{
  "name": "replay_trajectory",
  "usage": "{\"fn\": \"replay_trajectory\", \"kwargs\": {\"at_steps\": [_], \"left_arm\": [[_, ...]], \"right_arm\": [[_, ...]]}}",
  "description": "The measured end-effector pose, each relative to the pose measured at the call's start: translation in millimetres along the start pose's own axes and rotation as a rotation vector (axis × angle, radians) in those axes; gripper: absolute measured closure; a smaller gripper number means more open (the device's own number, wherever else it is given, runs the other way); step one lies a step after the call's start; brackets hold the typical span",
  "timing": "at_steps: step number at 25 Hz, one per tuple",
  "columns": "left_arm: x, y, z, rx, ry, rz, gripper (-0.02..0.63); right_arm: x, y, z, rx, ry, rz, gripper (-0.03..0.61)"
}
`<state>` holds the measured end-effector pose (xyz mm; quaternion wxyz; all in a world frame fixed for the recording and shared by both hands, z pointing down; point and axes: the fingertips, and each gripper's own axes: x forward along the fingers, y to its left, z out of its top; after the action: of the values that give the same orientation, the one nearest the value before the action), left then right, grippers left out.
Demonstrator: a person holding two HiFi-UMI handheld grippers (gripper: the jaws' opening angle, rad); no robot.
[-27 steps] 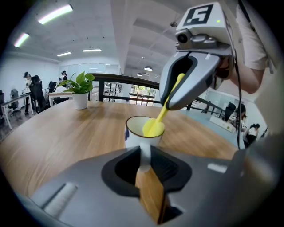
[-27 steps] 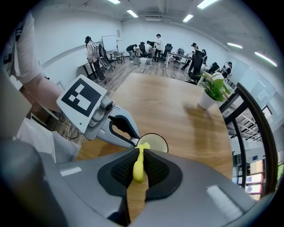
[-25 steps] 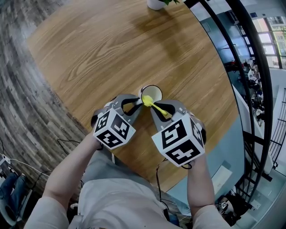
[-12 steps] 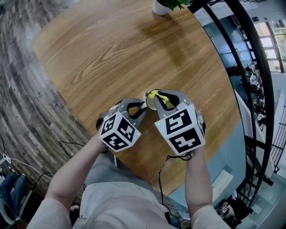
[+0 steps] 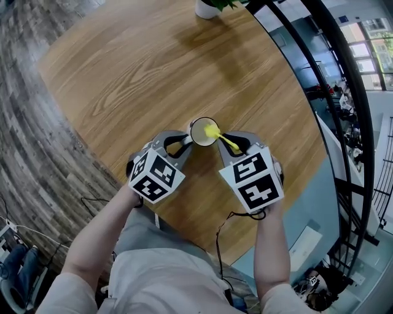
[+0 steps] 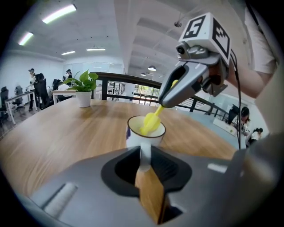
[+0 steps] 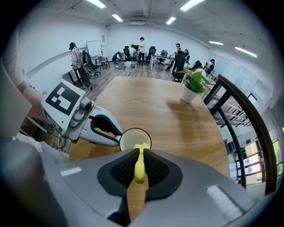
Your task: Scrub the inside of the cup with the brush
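Left gripper [image 5: 187,142] [image 6: 144,156]: fingers [image 6: 80,195] closed on the handle of the white ceramic cup with a dark rim [image 5: 196,137] [image 6: 136,136]. The handle sits pinched between them, seen clearly in the left gripper view. The cup is upright with its mouth facing up. Its base is hidden behind the gripper, so I can't tell whether it touches the desk.

Right gripper [image 5: 232,145] [image 7: 140,153]: fingers [image 7: 191,186] clamped on the stem of the yellow plastic brush [image 5: 225,141] [image 7: 140,167]. The stem runs straight out between them toward the cup. The brush head is inside the cup mouth, below rim level on the side nearest the right gripper. The brush angles down into the cup from the right.

Both grippers meet at the cup, left one on the handle side and right one opposite, with the marker cubes toward the person. The person's bare forearms lead back to the bottom of the head view.

The cup is over the near part of the round light-brown wood-grain desk [image 5: 153,73], a little in from the near edge.

A green potted plant in a white pot [image 5: 207,6] [image 7: 191,88] stands at the far edge of the desk, well apart from the cup. A black metal railing [image 5: 344,92] curves along the desk's right side. Seated and standing people are in the far background of the office.
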<state>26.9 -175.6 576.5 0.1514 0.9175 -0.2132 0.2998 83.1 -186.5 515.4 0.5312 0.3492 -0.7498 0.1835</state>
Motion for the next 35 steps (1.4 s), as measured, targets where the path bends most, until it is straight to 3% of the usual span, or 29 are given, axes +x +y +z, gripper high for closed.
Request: {"fn": "replay_trajectory", "kwargs": {"at_steps": [11, 18, 26, 31, 35], "left_arm": [[1, -2, -1, -0.024, 0.021, 0.014, 0.543], [-4, -4, 1, -0.022, -0.001, 0.034, 0.538], [-45, -5, 21, -0.085, -0.074, 0.078, 0.532], [-88, 3, 52, -0.121, -0.17, 0.131, 0.588], [-120, 4, 82, -0.098, -0.229, 0.163, 0.605]], "right_arm": [[-20, 38, 0, 0.004, -0.073, 0.039, 0.546], [-40, 35, 15, 0.182, -0.246, 0.038, 0.547], [-82, 21, 22, 0.288, -0.428, -0.058, 0.546], [-116, 10, 30, 0.366, -0.543, -0.14, 0.546], [-146, 8, 38, 0.371, -0.621, -0.205, 0.546]]}}
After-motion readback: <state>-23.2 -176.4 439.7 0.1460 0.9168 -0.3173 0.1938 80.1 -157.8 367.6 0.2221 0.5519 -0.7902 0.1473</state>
